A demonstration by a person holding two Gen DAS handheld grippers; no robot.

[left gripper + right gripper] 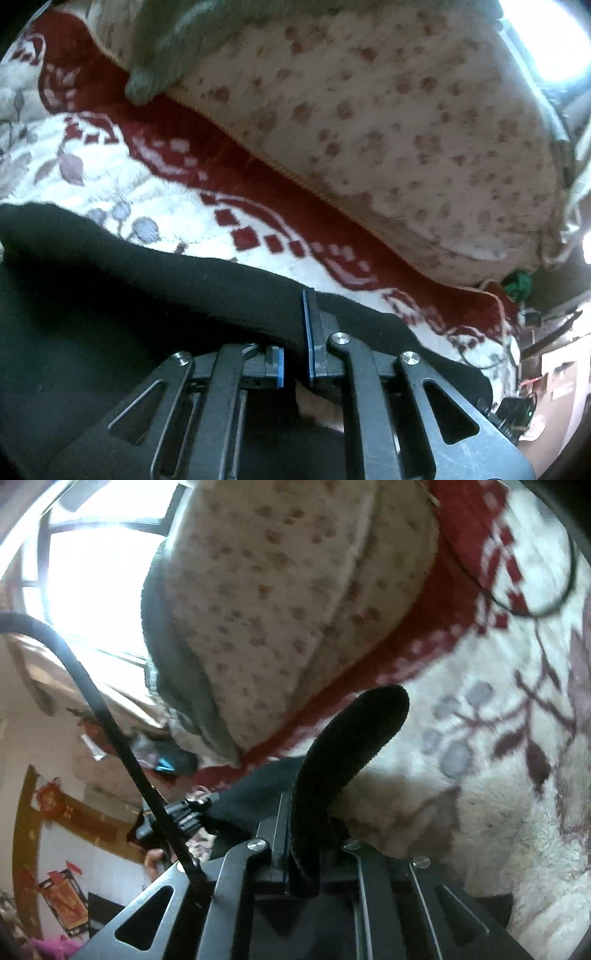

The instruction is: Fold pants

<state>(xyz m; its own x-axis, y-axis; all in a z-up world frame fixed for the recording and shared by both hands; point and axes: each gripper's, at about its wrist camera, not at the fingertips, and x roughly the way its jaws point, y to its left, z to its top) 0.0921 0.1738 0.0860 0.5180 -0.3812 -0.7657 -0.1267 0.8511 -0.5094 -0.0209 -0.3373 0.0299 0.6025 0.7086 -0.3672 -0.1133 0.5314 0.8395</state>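
The black pants (155,280) lie across a white and red floral blanket (155,184). In the left wrist view my left gripper (295,350) is shut on an edge of the black cloth, which passes between the blue-padded fingers (307,332) and drapes over the left one. In the right wrist view my right gripper (303,834) is shut on a fold of the pants (347,738) that sticks up and curls forward from between the fingers, lifted off the blanket (498,775). The other gripper (177,819) shows at lower left, with more black cloth.
A large cream pillow with a small pink pattern (406,122) lies along the far side of the blanket, with a grey-green cloth (166,44) on it. A bright window (96,576) is beyond. A black cable (110,731) runs past my right gripper. Room furniture is at the edges.
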